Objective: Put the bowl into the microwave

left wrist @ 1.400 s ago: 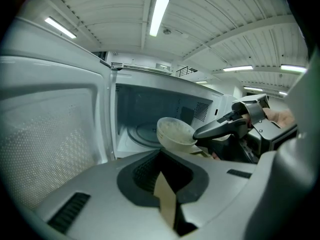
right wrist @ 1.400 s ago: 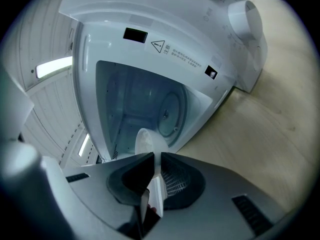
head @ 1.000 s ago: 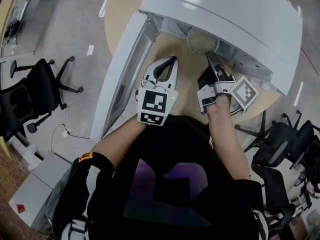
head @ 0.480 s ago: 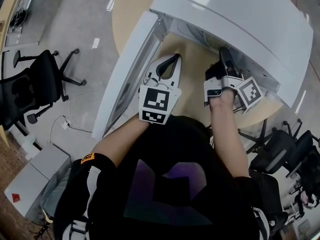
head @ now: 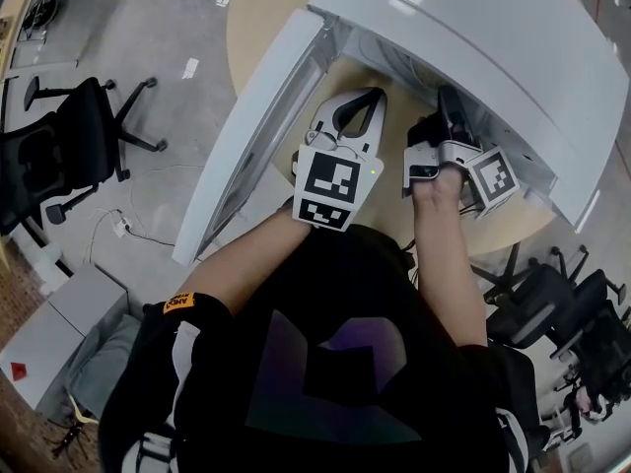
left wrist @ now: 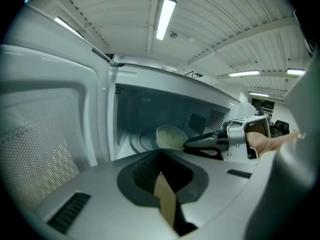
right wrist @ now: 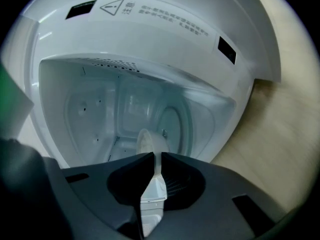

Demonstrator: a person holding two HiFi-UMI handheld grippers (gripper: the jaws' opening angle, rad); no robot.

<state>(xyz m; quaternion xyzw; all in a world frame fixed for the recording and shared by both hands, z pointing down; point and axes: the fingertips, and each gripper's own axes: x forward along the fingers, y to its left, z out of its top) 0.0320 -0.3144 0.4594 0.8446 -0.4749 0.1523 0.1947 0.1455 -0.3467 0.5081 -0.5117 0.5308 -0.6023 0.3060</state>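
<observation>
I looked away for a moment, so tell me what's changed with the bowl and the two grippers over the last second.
The right gripper, still shut on the rim, carried the bowl from the mouth of the microwave deeper into the cavity, out of the head view. The left gripper drifted forward toward the opening. The door stayed open, and the left gripper stayed shut and empty.
</observation>
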